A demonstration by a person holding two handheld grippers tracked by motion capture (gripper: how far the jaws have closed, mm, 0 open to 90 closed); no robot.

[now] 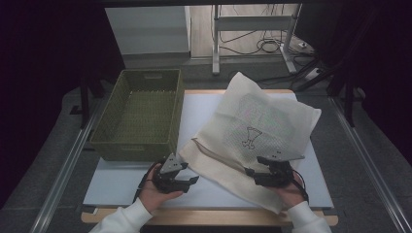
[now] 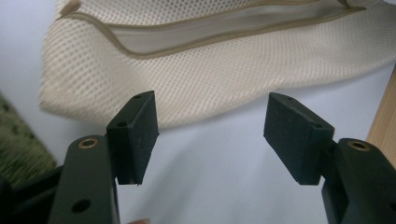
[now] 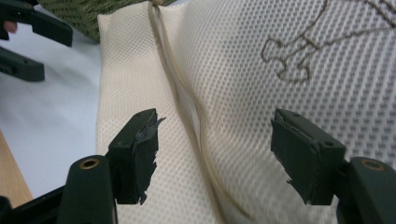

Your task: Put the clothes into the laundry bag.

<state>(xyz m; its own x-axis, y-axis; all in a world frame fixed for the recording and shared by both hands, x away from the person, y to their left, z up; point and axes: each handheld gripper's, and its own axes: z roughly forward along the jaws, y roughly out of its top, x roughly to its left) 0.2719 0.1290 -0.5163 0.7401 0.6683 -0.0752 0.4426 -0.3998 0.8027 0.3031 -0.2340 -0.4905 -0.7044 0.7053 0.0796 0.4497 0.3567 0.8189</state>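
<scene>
Now green basket (image 1: 138, 116) empty; mesh bag (image 1: 252, 131) beside; both hand-held grippers wide, gripping nothing.

Mesh bag (image 1: 252, 133): its near edge is hidden beneath the right gripper (image 1: 262, 175) in the high view; contents behind the mesh cannot be made out. In the left gripper view its upper part is cut off and blurred. The embroidered motif (image 3: 292, 58) is cropped, possibly a figure.

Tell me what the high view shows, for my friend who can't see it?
A cream mesh laundry bag with a small stitched drawing lies on a white table, beside an empty green woven basket. A person's hands hold two open black grippers at the bag's near edge: the left gripper and the right gripper.
</scene>
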